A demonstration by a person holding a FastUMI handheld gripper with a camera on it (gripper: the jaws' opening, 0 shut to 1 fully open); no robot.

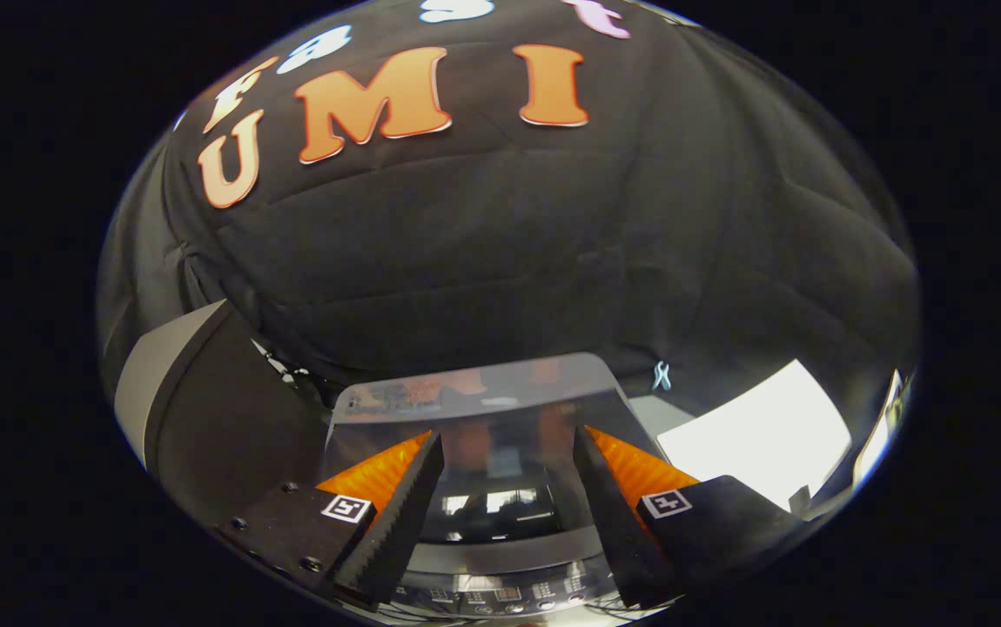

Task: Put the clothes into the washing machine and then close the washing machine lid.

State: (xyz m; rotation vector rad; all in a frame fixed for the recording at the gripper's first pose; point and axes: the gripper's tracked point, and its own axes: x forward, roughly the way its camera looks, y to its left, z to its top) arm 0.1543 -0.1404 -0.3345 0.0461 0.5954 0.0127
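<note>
From my end the washing machine [500, 557] sits right under the gripper [507, 453], its glossy lid [474, 396] just ahead of the fingers, looking closed. Fingers are spread apart, holding nothing. Control panel [509, 596] peeks between them. Can't spot the clothes.

Glossy, mirror-smooth washing machine lid [474, 392] just beyond the open tongs [507, 453], whose fingers [400, 514] have ridged, toothed faces. Behind it hangs matt, creased booth cloth [509, 244]. Smooth matt worktop [753, 435] lies beside.
</note>
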